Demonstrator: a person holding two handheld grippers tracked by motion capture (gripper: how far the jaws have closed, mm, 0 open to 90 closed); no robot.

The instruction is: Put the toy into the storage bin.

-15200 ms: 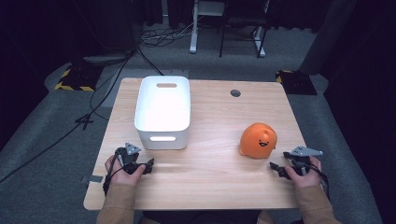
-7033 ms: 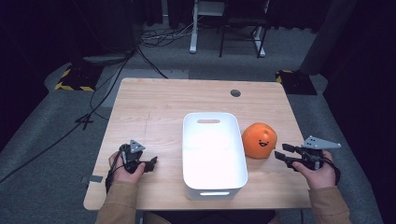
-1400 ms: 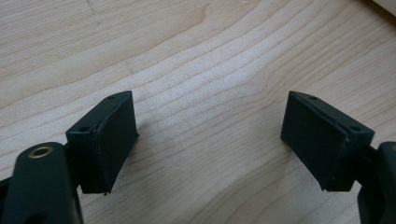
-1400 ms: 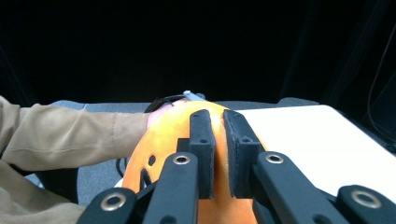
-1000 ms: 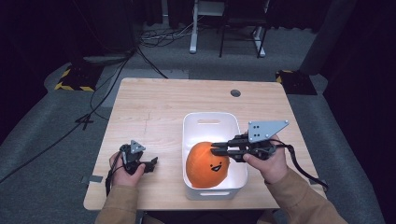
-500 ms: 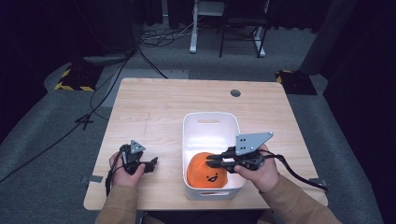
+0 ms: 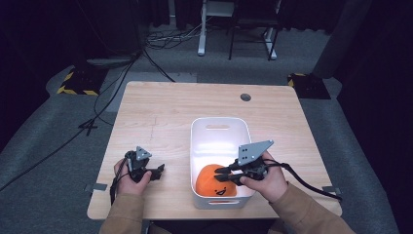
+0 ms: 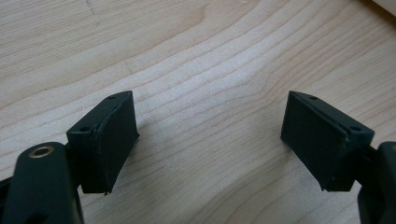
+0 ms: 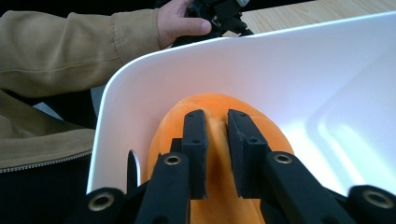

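**Setting the orange plush down in the white bin**

Pinching a fold of the orange plush toy between its jaws, the right gripper sits low inside the near end of the white bin. The jaws have just begun to ease apart, though the pads appear to touch the fabric on both sides. In the high view the right gripper lies over the toy, whose printed face looks toward the person.

To finish well, I would let the toy settle on the bin floor before spreading the jaws fully, then lift straight up so the pads do not drag the fabric or catch the near wall.

Left of the bin, the left gripper rests on the wood, its jaws wide apart with nothing between them.

Beyond them, the light wooden table has a small dark round fitting near its far edge. Around it lies grey carpet, with black cables at far left and chair legs beyond.
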